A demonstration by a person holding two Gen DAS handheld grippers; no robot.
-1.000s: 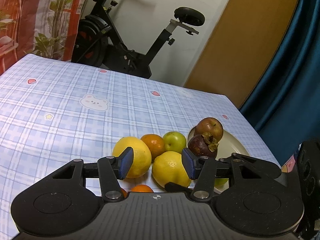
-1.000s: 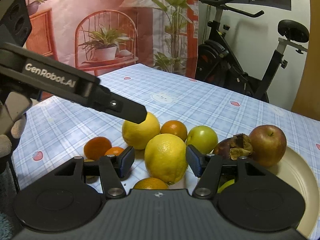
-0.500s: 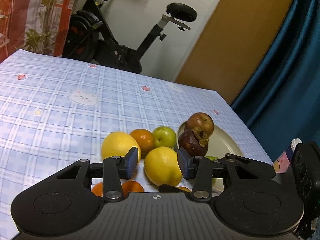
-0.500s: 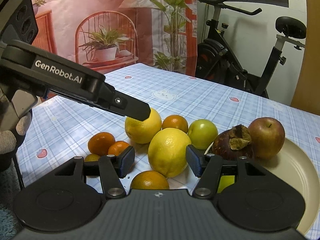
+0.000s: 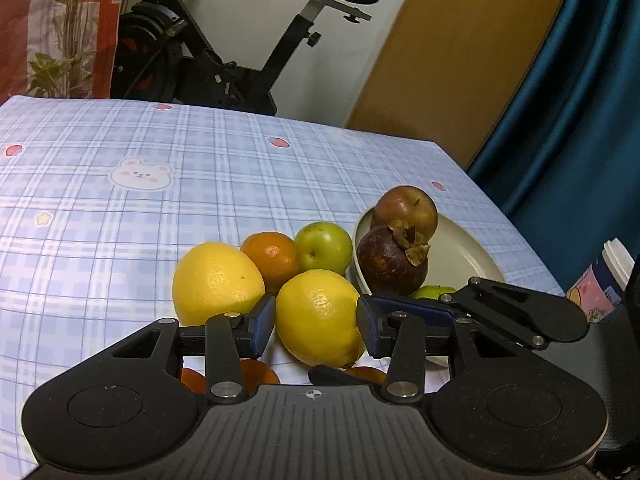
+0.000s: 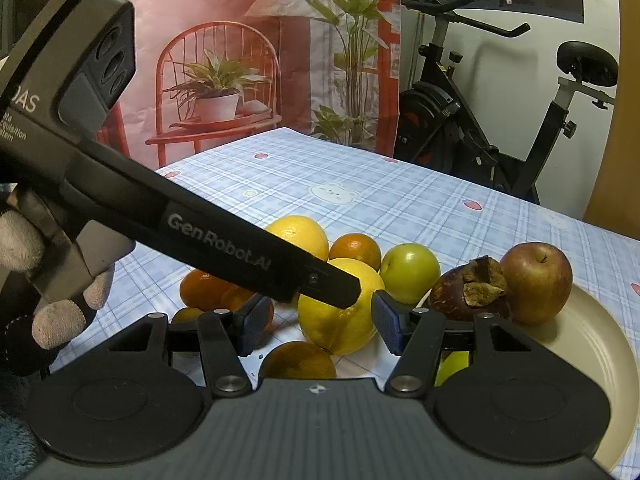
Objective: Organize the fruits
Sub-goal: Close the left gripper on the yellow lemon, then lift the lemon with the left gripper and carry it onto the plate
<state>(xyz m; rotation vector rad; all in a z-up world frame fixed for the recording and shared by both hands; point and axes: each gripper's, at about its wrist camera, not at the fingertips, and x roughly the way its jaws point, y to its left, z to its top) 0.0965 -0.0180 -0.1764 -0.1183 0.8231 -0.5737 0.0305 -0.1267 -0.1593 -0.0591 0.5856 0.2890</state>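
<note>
Your left gripper (image 5: 316, 322) has just been closing its jaws, now pinching the near lemon (image 5: 318, 316) on the desk (image 5: 120, 208) beside the plate (image 5: 460, 252). Your right gripper (image 6: 318, 326) hangs spread, gripping nothing.

This looks like a room in a home. The tabletop (image 5: 200, 168) wears a pale blue checked cloth printed with little bears and strawberries, and loose fruit lies beside a cream plate (image 5: 460, 252) on it. Behind it stands a black exercise bike (image 6: 500, 128) against a white wall. A fabric hanging (image 6: 224, 60) printed with a red chair and potted plants covers one side, a dark teal curtain (image 5: 580, 100) hangs at the other, next to a plain wooden door (image 5: 452, 48). A small printed cup (image 5: 604, 280) sits at the table's edge.
</note>
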